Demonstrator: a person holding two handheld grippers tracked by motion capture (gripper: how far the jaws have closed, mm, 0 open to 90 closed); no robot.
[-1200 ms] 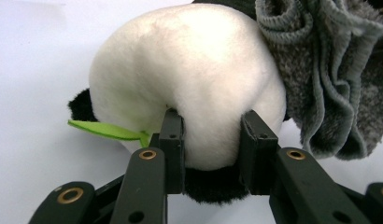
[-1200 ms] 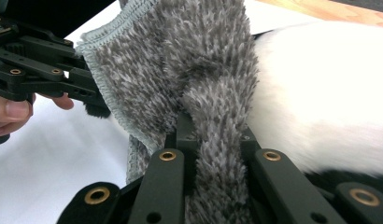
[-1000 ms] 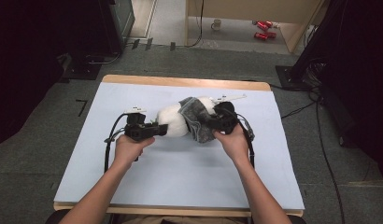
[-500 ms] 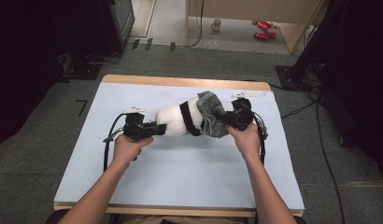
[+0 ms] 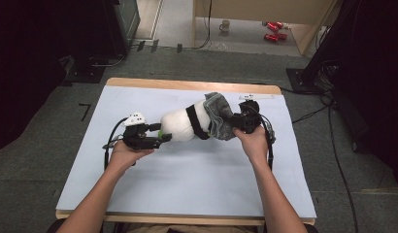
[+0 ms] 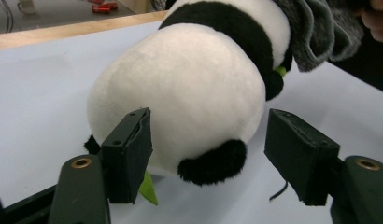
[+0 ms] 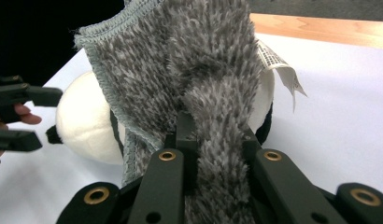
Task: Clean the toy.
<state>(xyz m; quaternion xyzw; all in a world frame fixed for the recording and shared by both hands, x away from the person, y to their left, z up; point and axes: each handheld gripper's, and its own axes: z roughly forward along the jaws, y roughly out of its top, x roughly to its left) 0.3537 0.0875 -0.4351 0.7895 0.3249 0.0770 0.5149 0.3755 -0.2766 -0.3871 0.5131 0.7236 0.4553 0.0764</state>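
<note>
A stuffed panda (image 5: 185, 124) lies on its side near the middle of the pale blue counter (image 5: 187, 194), its round white rump toward the left gripper (image 5: 156, 137) and its head end wrapped in a grey fuzzy cloth (image 5: 219, 116).

The left gripper's jaws have just been opening and now stand wide apart, one on either side of the panda's rump. In the left gripper view the black pads (image 6: 131, 154) flank the white body (image 6: 189, 93) and a black foot (image 6: 213, 163) without pressing on them, and a small green piece (image 6: 147, 189) pokes out under the toy beside the left jaw.

The right gripper (image 5: 237, 121) is clamped tight on the cloth. In the right gripper view a thick fold of the grey pile (image 7: 213, 130) is pinched between its closed jaws and rises up over the panda's white body (image 7: 84, 126), with a white sewn-in label (image 7: 283, 70) hanging off to the side above the counter.

Both of the person's forearms reach in from the near edge of the counter, one hand (image 5: 124, 155) on the left gripper and the other (image 5: 253, 143) on the right.
</note>
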